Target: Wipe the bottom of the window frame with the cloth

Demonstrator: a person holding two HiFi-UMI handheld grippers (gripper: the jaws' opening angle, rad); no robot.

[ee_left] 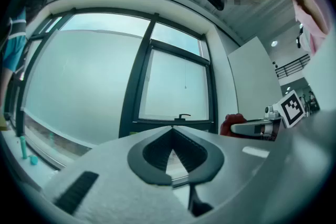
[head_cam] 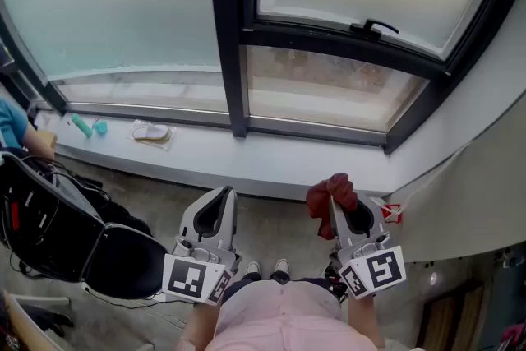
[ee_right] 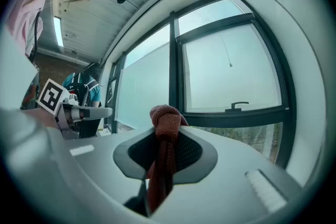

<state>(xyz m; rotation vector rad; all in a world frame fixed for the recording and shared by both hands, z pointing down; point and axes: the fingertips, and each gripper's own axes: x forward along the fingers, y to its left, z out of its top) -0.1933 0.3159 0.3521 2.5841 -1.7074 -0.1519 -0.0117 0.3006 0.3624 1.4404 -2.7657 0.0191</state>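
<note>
Window frame bottom rail lay above sill, apart from both tools. Cloth, red, bunched, judged soft, light; clamped in right hand-held gripper, wad protruding for wiping. Left hand-held gripper closed, empty.

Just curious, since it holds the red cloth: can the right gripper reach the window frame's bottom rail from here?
Probably yes. The right gripper, shut on the red cloth, is short of the white sill, and nothing stands between it and the bottom rail; it likely needs moving forward.
</note>
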